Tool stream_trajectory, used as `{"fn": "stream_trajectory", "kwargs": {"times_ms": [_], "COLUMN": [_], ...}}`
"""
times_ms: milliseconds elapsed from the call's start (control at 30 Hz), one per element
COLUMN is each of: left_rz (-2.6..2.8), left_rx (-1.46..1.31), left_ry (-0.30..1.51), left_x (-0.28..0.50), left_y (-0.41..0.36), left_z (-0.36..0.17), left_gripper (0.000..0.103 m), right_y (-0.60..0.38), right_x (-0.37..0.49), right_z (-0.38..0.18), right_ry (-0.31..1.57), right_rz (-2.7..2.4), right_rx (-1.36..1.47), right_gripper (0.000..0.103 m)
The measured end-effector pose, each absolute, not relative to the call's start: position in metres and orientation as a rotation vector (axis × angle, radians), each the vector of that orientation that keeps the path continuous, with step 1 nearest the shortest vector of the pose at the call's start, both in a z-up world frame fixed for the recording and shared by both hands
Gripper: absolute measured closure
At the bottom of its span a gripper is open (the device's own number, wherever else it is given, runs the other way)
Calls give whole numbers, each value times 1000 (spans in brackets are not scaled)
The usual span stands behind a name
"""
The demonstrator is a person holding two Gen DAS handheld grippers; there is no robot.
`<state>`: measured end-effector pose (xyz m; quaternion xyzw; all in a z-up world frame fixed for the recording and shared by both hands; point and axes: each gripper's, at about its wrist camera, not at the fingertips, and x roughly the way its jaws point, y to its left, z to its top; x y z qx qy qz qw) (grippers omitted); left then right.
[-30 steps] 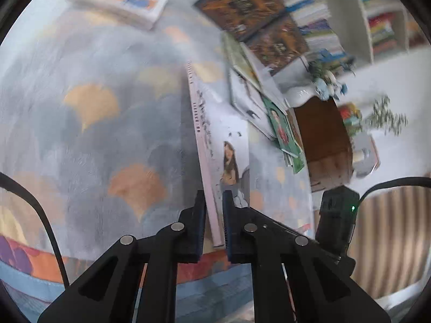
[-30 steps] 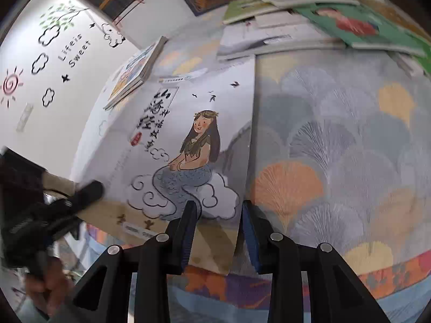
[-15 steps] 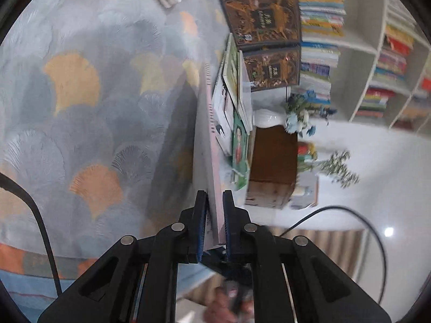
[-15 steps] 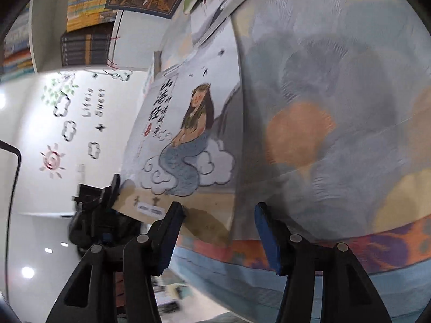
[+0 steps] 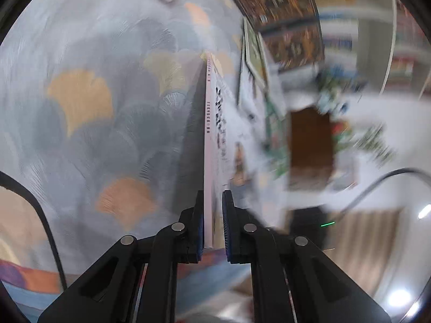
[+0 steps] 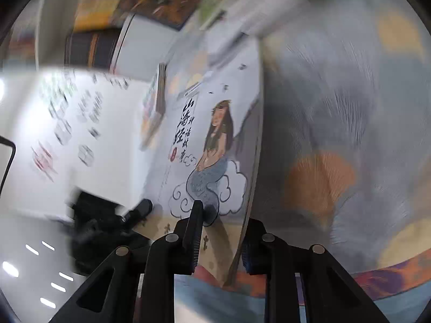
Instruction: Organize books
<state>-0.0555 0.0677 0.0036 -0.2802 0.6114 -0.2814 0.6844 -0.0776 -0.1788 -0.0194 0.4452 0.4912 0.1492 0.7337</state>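
Evidently the mermaid book (image 6: pixel 215 145) stands tilted on its edge above the patterned rug (image 5: pixel 80 123), both tools clamped on its near end: the left gripper (image 5: pixel 212 223) pinches the spine side, while the right gripper (image 6: pixel 218 237), jaws just closed, steadies the cover, likely for carrying toward the other books (image 5: pixel 269 75) beyond it.

The left gripper (image 5: pixel 212 223) clamps the near corner of a thin book (image 5: pixel 208 145) held on edge, spine running toward twelve o'clock above the patterned rug (image 5: pixel 89 123). Blurred books (image 5: pixel 272 2) lie toward one o'clock.
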Motion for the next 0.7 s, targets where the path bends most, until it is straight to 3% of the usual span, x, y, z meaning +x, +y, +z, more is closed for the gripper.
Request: {"fn": "stream_trajectory", "kwargs": {"times_ms": [333,700], "left_rz": [-692,-650], "left_rx": [-269,-456], "left_ry": [1254,1203], "left_x": [-88,-75], "left_y": [51,131], "left_z": [41,79], "left_gripper": [95,94], "right_y": [-125,-69], "right_x": [-86,-70], "right_z": [42,94], "right_ry": [1073,990], "right_rz": [332,558], "right_rx": [393,201], "right_gripper": [81,81]}}
